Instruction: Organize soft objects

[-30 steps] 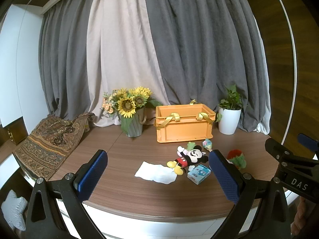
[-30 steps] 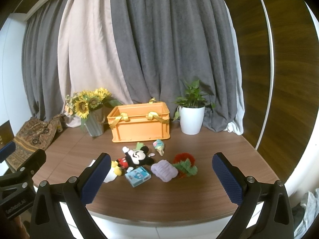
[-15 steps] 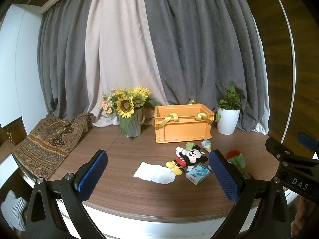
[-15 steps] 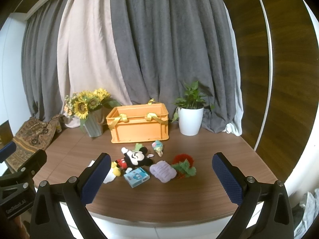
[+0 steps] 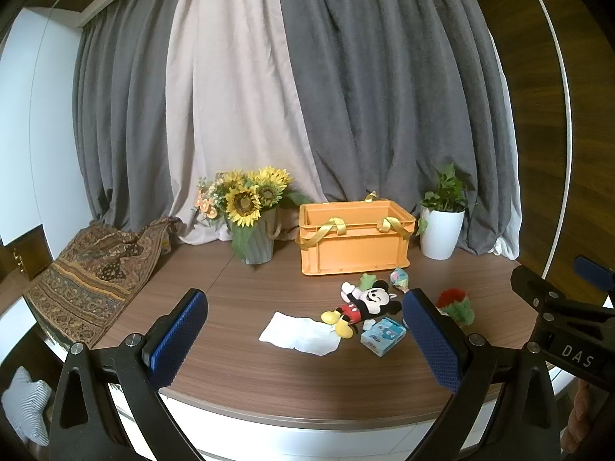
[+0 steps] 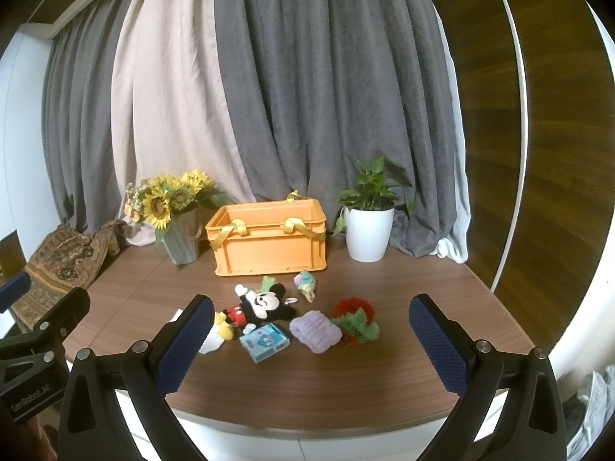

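While we hold both tools up in front of the big brown table (image 6: 403,376), nothing is in them. Gray and cream curtains (image 6: 269,96) hang behind it. An orange box (image 6: 269,240) with yellow straps sits at the back of the table, open on top. We see a sunflower pot (image 6: 178,226) just beside it on one side and a green plant in a white pot (image 6: 369,230) on the other. A patterned cloth (image 5: 92,272) hangs over the far left edge.

Our left gripper (image 5: 307,340) has its blue fingers spread wide apart, and so does our right gripper (image 6: 311,342).

All the soft things lie on the table in front of the box, not in it. We see a white cloth (image 5: 298,332), then a mouse doll (image 6: 257,305) lying on its back. Near it lie a purple fluffy puff (image 6: 315,332), a red and green fuzzy toy (image 6: 355,322) touching the puff, a small blue pack (image 6: 265,342), and a tiny ice cream toy (image 6: 305,284).
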A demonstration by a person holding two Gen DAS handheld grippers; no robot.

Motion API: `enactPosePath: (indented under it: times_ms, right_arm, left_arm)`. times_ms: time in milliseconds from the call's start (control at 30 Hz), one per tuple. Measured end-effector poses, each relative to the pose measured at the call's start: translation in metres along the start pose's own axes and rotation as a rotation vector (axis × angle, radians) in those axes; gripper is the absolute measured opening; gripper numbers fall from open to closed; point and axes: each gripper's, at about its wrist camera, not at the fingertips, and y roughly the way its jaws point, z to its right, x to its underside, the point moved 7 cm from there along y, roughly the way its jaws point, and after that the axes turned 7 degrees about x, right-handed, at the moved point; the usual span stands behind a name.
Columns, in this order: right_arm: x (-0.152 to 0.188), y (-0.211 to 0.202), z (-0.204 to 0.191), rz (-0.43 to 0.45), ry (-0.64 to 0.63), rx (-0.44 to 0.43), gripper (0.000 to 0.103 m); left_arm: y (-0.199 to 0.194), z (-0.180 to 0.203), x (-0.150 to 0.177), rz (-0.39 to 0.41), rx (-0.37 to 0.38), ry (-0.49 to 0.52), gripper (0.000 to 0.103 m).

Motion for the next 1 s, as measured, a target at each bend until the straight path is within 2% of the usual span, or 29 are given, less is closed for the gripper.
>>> enactPosePath:
  times_ms: [433,700,1000]
  right_arm:
    - [0.010,0.022,-0.017,-0.043,-0.020,-0.022,0.103]
    - [0.029,0.061,-0.041,-0.117,-0.034,-0.049,0.103]
    - [0.046,0.116,-0.067,-0.195,-0.046,-0.053,0.103]
  left_arm:
    - [0.028,-0.016,0.016,-0.071,-0.002,-0.010,0.103]
    - [0.069,-0.030,0.032,-0.129,0.008,0.004,0.102]
    - [0.131,-0.043,0.047,-0.198,0.059,0.023,0.096]
